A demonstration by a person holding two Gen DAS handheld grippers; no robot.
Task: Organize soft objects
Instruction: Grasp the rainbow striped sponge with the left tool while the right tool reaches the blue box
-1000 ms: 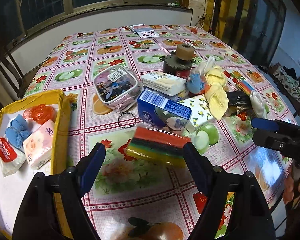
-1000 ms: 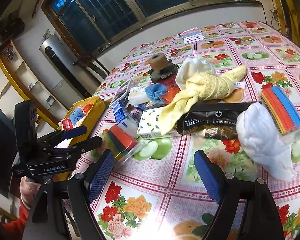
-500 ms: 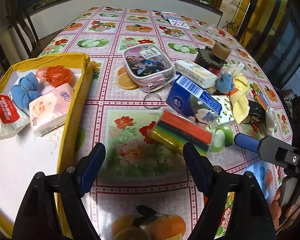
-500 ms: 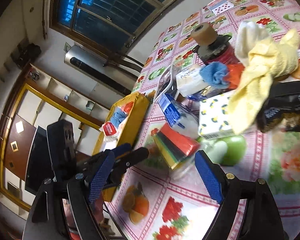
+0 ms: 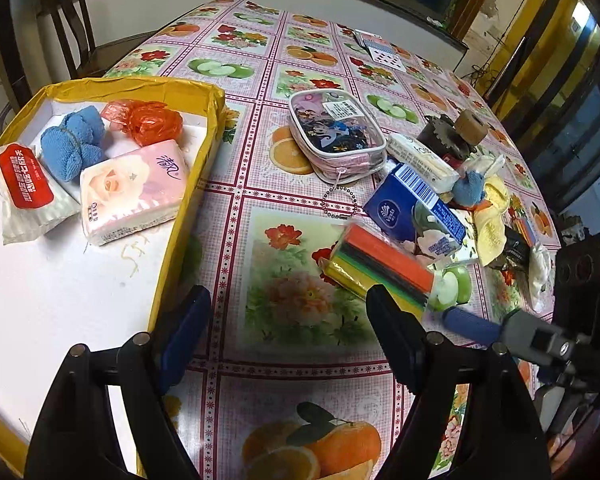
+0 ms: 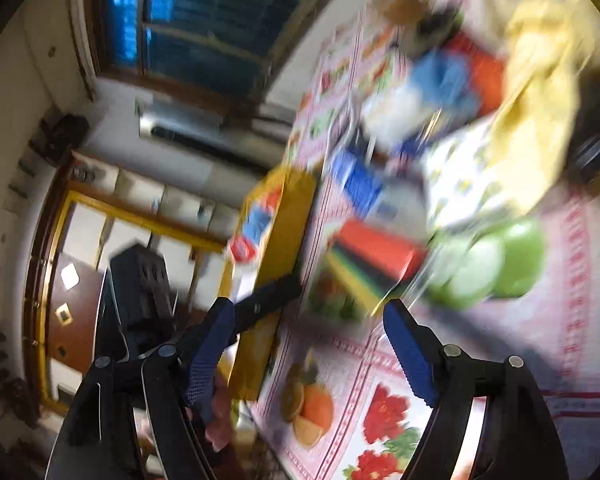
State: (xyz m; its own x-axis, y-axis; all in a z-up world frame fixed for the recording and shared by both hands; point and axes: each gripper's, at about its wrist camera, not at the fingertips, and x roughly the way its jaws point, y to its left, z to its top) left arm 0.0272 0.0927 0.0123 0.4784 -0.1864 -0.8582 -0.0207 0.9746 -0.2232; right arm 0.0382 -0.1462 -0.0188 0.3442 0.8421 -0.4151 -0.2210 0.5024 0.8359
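Yellow cardboard is walling the tray (image 5: pixel 210 128) at ten o'clock of the left gripper (image 5: pixel 288 332), which is hanging wide open and empty above the tablecloth (image 5: pixel 300 304). Lying at one o'clock, the rainbow sponge pack (image 5: pixel 380 264) is leaning against a blue tissue box (image 5: pixel 412 208), crowded by a pencil pouch (image 5: pixel 336 136) and yellow cloth (image 5: pixel 492 220). Also gaping empty, the right gripper (image 6: pixel 308 344) is pointing toward that pack through heavy blur.
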